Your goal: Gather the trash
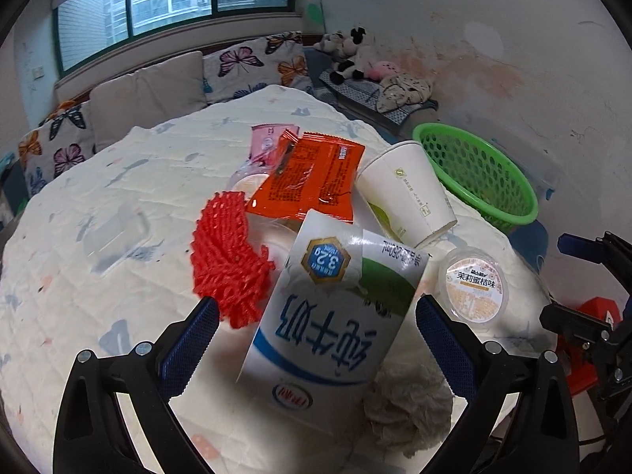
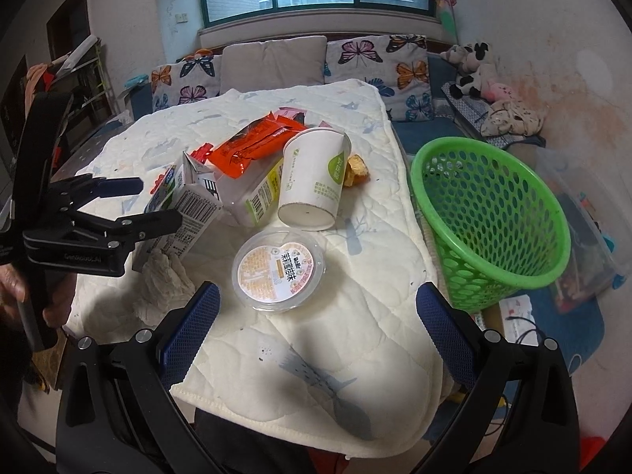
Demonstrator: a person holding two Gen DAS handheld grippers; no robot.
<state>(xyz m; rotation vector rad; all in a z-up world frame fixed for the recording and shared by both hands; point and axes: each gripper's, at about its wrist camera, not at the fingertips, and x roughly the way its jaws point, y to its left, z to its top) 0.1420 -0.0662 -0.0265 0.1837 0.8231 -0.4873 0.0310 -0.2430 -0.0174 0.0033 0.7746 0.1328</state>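
Note:
My left gripper (image 1: 316, 335) is open, its blue pads on either side of a white milk carton (image 1: 328, 316) but apart from it; it also shows in the right wrist view (image 2: 154, 205) around the carton (image 2: 189, 205). My right gripper (image 2: 318, 316) is open and empty just in front of a round jelly cup (image 2: 278, 270), also seen in the left wrist view (image 1: 476, 284). The pile holds a paper cup (image 2: 314, 177), an orange wrapper (image 1: 308, 177), a red foam net (image 1: 225, 260) and a crumpled tissue (image 1: 410, 407).
A green mesh basket (image 2: 493, 213) stands tilted beside the table's right edge. The table has a white quilted cover (image 2: 316, 355). A second carton (image 2: 252, 193) and a piece of orange peel (image 2: 355, 170) lie in the pile. A sofa with butterfly cushions (image 2: 375, 59) is behind.

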